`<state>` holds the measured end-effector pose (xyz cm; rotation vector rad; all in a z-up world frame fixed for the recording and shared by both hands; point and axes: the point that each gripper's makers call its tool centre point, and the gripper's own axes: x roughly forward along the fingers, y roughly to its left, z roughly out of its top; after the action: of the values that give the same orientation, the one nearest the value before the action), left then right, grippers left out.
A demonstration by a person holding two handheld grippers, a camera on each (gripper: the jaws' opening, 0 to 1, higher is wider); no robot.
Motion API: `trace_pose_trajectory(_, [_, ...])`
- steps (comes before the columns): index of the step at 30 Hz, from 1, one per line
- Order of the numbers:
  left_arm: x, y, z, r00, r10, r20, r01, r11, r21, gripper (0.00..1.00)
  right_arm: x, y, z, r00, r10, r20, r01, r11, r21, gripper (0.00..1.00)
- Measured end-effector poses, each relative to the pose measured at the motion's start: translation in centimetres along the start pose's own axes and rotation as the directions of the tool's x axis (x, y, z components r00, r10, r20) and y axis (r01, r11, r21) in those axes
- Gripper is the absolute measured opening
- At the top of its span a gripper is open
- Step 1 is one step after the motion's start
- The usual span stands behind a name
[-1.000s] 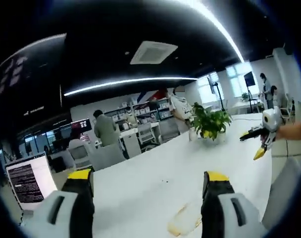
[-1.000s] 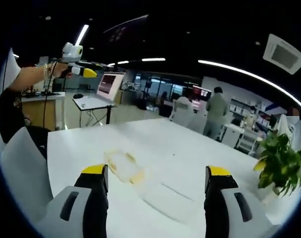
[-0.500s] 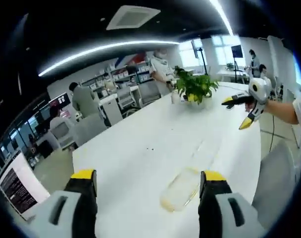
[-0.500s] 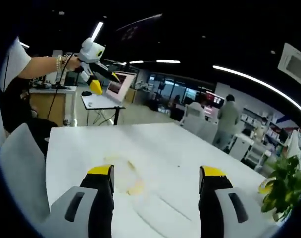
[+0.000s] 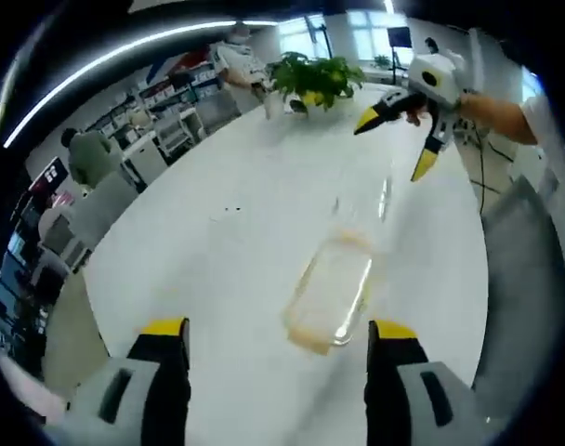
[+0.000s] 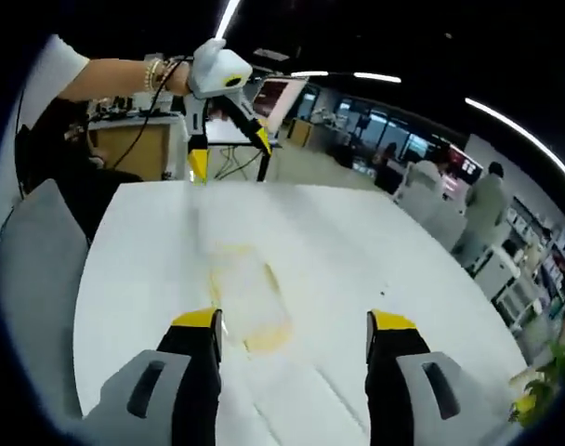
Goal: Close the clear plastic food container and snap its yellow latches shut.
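Note:
The clear plastic food container (image 5: 329,293) lies on the white table (image 5: 217,260), just beyond my left gripper (image 5: 278,333), whose yellow-tipped jaws stand wide apart and hold nothing. Its clear lid (image 5: 368,197) stretches away from it, flat on the table. In the left gripper view my right gripper (image 5: 395,142) hovers open above the table's far end. In the right gripper view the container (image 6: 245,288) shows a yellow edge close ahead of my open right gripper (image 6: 295,322). There my left gripper (image 6: 229,153) hangs open above the table's far edge.
A potted plant (image 5: 312,79) stands at the table's far end. Grey chairs (image 5: 529,269) (image 6: 32,279) sit along the table's side. A desk with a monitor (image 6: 271,93) and seated people fill the office behind.
Both views have tipped down toward the table, so the container sits more central and closer. The two grippers have stayed open and hold nothing.

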<state>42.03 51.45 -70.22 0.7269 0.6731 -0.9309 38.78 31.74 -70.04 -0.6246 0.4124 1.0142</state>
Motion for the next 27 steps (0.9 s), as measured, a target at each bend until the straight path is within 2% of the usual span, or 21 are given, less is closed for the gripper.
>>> trace_pose_trajectory(1, [0.9,-0.3,-0.5,1.000,-0.020,-0.017,0.020,0.999,0.028,0.69,0.8,0.4,-0.3,0.999,0.043,-0.023,-0.043,0.999,-0.018,0.56])
trace_pose_trajectory(3, [2.3,-0.8,-1.4,0.997,-0.060,-0.059,0.061,0.998,0.015,0.66,1.8,0.8,-0.8,0.993,0.099,-0.058,-0.100,0.995,-0.027,0.55])
trace_pose_trajectory(4, [2.8,-1.0,-1.6,0.995,-0.074,-0.066,0.076,0.997,0.034,0.65,2.6,1.0,-1.1,0.989,0.127,-0.076,-0.130,0.991,-0.032,0.55])
trace_pose_trajectory(7, [4.5,-1.7,-2.3,0.989,-0.115,-0.098,0.123,0.989,0.077,0.61,4.4,1.2,-2.3,0.976,0.171,-0.136,-0.179,0.982,-0.051,0.55])
trace_pose_trajectory(8, [5.2,-2.1,-2.8,0.984,-0.132,-0.123,0.143,0.986,0.086,0.61,5.1,1.3,-2.9,0.969,0.186,-0.163,-0.199,0.978,-0.067,0.54])
trace_pose_trajectory(10, [6.5,-1.8,-3.2,0.979,-0.147,-0.140,0.162,0.981,0.105,0.62,5.9,1.8,-3.6,0.954,0.222,-0.200,-0.242,0.967,-0.081,0.55])
trace_pose_trajectory(11, [6.9,-2.2,-3.9,0.972,-0.166,-0.168,0.188,0.975,0.123,0.62,6.5,2.0,-4.0,0.949,0.233,-0.212,-0.254,0.964,-0.080,0.55])
trace_pose_trajectory(13, [7.5,-2.5,-4.4,0.967,-0.182,-0.181,0.206,0.970,0.127,0.62,7.2,2.5,-4.8,0.931,0.268,-0.248,-0.297,0.951,-0.086,0.56])
trace_pose_trajectory(14, [7.8,-2.6,-4.6,0.965,-0.186,-0.186,0.213,0.967,0.137,0.61,7.6,2.5,-5.0,0.929,0.270,-0.254,-0.301,0.949,-0.092,0.56])
trace_pose_trajectory(17, [8.5,-2.8,-5.1,0.958,-0.208,-0.196,0.237,0.962,0.135,0.61,8.7,2.8,-6.0,0.907,0.299,-0.295,-0.344,0.933,-0.111,0.54])
trace_pose_trajectory(21, [9.4,-3.1,-5.9,0.949,-0.235,-0.212,0.268,0.953,0.143,0.57,9.7,3.0,-7.5,0.868,0.342,-0.361,-0.400,0.911,-0.098,0.53])
trace_pose_trajectory(23, [9.9,-3.2,-6.2,0.943,-0.246,-0.223,0.283,0.947,0.154,0.53,10.2,2.9,-8.0,0.859,0.340,-0.382,-0.408,0.906,-0.111,0.54])
trace_pose_trajectory(27, [10.6,-3.5,-6.7,0.934,-0.264,-0.241,0.304,0.941,0.147,0.53,11.0,3.2,-8.4,0.842,0.355,-0.406,-0.430,0.896,-0.108,0.53])
